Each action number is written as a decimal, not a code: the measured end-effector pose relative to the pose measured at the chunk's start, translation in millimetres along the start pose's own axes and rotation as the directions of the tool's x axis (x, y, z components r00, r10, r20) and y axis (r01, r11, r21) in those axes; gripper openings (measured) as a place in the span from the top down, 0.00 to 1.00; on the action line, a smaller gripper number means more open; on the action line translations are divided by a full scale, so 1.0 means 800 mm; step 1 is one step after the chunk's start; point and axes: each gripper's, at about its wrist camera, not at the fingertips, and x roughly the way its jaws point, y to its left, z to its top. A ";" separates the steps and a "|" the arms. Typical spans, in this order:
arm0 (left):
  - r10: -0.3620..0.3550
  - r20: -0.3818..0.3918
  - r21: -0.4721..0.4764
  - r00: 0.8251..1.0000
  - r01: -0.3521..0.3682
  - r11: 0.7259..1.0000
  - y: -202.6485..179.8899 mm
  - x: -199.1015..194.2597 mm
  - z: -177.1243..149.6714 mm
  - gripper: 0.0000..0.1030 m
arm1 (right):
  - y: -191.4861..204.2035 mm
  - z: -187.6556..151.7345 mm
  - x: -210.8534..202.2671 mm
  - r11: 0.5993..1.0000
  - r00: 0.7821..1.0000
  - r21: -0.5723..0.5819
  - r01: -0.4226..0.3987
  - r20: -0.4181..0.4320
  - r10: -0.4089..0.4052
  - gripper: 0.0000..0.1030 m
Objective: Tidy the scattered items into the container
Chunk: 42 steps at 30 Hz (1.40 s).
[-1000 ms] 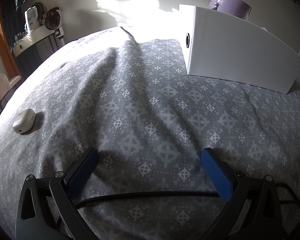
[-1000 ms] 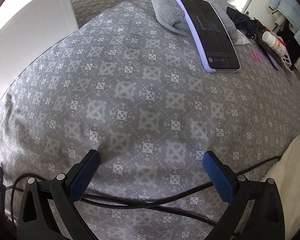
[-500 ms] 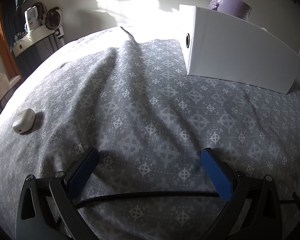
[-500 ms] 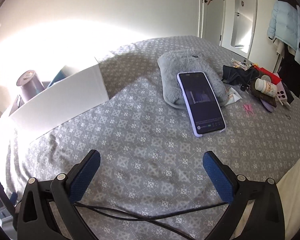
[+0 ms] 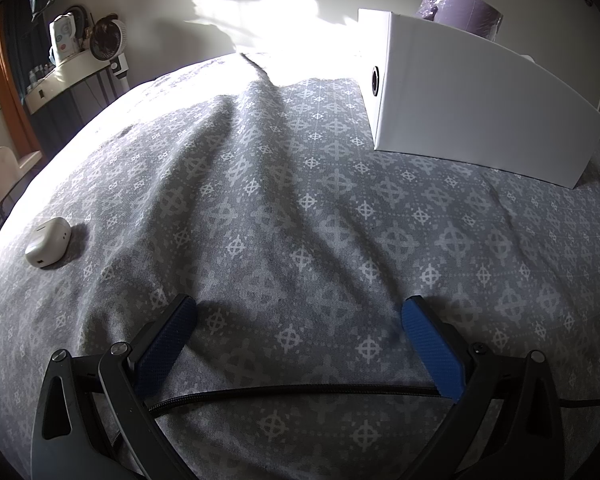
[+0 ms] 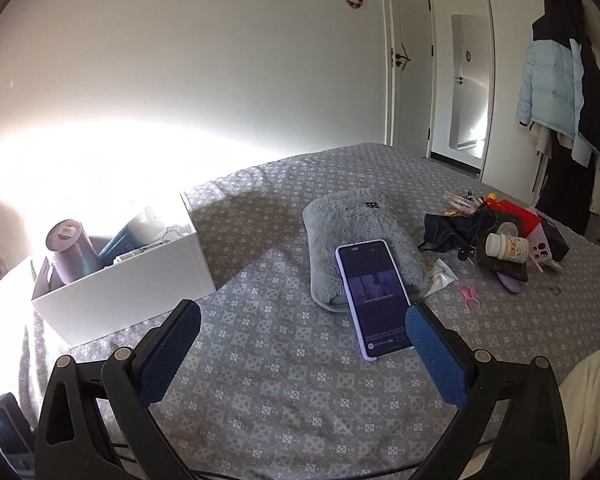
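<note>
Resting low over the patterned bedspread, the left gripper has its blue fingers spread wide with nothing between them, which looks like a waiting pose rather than a reach. At the left edge of its view a small white earbud case lies alone on the cloth, well apart from the white container in the upper right; a purple roll pokes above the container's rim. Only folds of fabric lie between case and container, so nothing there should block a carry.

In the right wrist view the container sits at left centre, already holding the purple roll and a few pale items too bright to name. The right gripper is raised and just as wide open and empty, likely lifted to survey what remains. Right of centre a phone leans on a grey plush pouch, its lower end close to the right-hand finger. Further right is a clutter of dark cloth, a pill bottle and a pink clip. The pile is tangled, so picking single pieces may drag neighbours along.
</note>
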 end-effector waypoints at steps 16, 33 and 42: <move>-0.003 0.000 0.001 1.000 0.003 1.000 0.000 0.000 0.000 0.00 | 0.026 -0.018 0.023 0.994 0.998 -0.103 -0.033 -0.049 0.028 0.00; -0.005 0.001 0.004 1.000 0.005 1.000 0.000 0.000 0.000 0.00 | 0.101 -0.081 0.086 0.925 0.966 -0.307 -0.226 -0.191 0.173 0.00; -0.006 0.001 0.005 1.000 0.006 1.000 0.001 0.000 0.000 0.00 | 0.102 -0.102 0.116 0.918 0.951 -0.297 -0.261 -0.245 0.191 0.00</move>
